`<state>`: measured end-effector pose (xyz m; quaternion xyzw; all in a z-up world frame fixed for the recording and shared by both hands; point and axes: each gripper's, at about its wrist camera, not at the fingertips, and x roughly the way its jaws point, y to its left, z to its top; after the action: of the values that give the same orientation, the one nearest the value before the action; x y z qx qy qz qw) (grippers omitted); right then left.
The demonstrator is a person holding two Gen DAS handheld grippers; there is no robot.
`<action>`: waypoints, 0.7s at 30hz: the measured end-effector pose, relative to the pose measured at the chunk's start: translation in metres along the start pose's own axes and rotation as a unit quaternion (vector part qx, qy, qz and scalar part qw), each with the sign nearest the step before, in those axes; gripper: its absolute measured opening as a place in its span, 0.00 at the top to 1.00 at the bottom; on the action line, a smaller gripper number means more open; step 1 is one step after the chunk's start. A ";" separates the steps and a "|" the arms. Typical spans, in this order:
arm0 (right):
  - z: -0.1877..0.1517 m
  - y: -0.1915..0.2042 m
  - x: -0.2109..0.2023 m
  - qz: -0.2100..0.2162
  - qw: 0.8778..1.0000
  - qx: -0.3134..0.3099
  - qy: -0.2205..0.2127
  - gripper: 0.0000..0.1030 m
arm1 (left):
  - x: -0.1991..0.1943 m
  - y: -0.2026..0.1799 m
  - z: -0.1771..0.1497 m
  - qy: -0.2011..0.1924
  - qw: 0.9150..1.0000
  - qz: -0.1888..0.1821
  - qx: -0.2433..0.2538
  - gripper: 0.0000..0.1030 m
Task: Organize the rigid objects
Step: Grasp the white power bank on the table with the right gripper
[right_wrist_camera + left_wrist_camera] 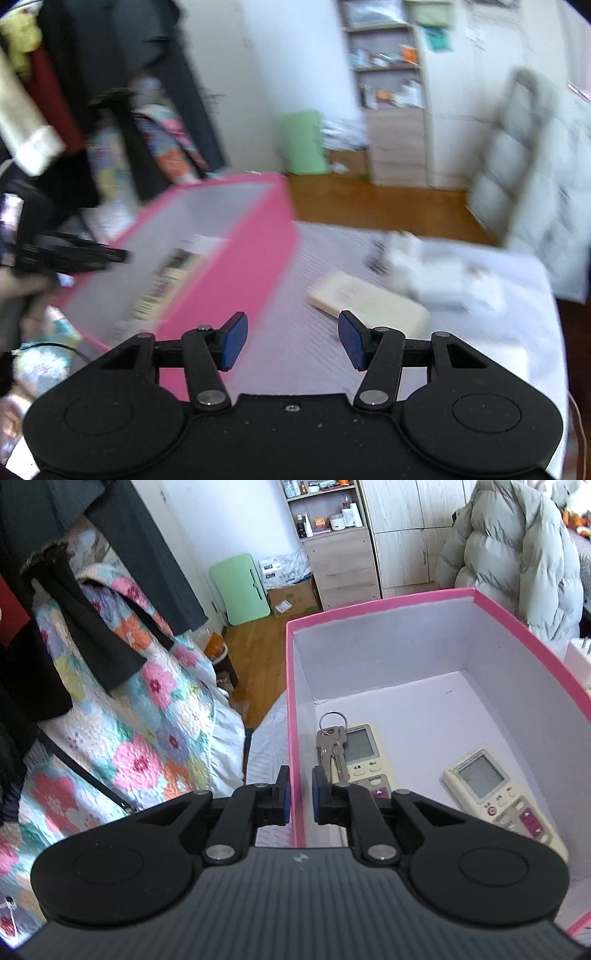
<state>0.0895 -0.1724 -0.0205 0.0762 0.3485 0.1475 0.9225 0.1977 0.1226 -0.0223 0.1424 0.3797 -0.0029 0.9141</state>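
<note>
Item: pink box (295,716), wall pinched in my left claw (300,794), keys (332,746) and two remotes (506,794) inside; right claw (291,339) gaping empty, third remote (369,302) just outside the box; risk: hasty approach knocks it away.

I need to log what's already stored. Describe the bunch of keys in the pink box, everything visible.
The bunch of keys is a few silver metal keys on a plain split ring, ring end pointing to the far wall. It lies flat in the pink box, near its left wall, draped over the top left of a cream remote control. The blade tips are hidden behind the left gripper.
</note>
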 end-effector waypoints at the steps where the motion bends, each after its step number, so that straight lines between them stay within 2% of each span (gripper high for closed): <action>1: -0.006 -0.010 0.002 -0.012 1.000 0.015 0.004 0.42 | -0.001 0.001 0.000 0.004 1.000 0.000 -0.006 0.89; 6: -0.022 -0.042 0.008 -0.060 0.997 0.048 0.019 0.42 | -0.015 0.004 0.002 0.006 1.000 0.009 -0.023 0.89; 11: -0.028 -0.056 0.008 -0.081 0.995 0.052 0.023 0.42 | -0.028 0.005 0.004 -0.002 0.999 0.011 -0.031 0.97; 17: -0.036 -0.079 0.004 -0.109 0.992 0.063 0.027 0.41 | -0.030 -0.002 0.004 -0.010 0.999 0.032 -0.023 0.97; 21: -0.038 -0.093 0.010 -0.137 0.988 0.062 0.026 0.36 | -0.031 -0.011 0.002 -0.018 0.999 0.050 -0.010 0.97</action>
<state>0.0917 -0.2560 -0.0773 0.0814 0.3876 -0.0002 0.9182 0.1758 0.1086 -0.0027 0.1524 0.3558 0.0444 0.9210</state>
